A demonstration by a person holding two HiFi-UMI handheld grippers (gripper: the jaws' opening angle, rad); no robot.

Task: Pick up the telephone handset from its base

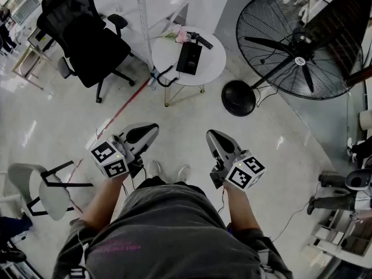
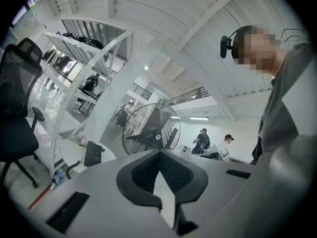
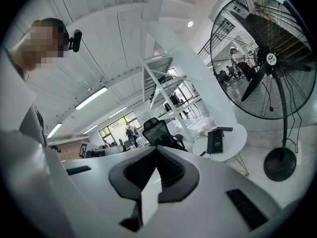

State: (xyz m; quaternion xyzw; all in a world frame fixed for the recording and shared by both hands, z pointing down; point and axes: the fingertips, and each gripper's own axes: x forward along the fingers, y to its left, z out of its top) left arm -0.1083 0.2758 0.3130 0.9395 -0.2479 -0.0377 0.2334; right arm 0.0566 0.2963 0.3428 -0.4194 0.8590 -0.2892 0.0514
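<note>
stage: approach not begun; both grippers held low in front of the person's body, task thing out of reach
left gripper [image 1: 146, 131]: clenched, empty, jaws meet at the tips, points level
right gripper [image 1: 214, 137]: clenched, empty, tips together, tilted slightly down
telephone [image 1: 189, 58]: black, lying on the round white table [image 1: 218, 63], well ahead of both grippers; in the right gripper view it sits right of the jaw line [image 3: 215, 142], in the left gripper view left of it [image 2: 93, 153]
handset: too small to tell apart from the base here; cord [image 1: 165, 77] hangs off the table edge on the left-gripper side
next to phone: black remote [image 1: 200, 39] and pink flower [image 1: 180, 35] just beyond it, on the far side from the grippers
obstacles: big floor fan [image 1: 296, 45] off to the right gripper's side, office chair [image 1: 87, 39] off to the left gripper's side
how to do well (judgement): walk up first, open one pair of jaws before reaching, come in along the handset's long axis, clamp across its narrow middle, lift straight up so the cord doesn't drag the base
risk (judgement): grabbing the base with the handset; cord snagging; knocking the remote
</note>
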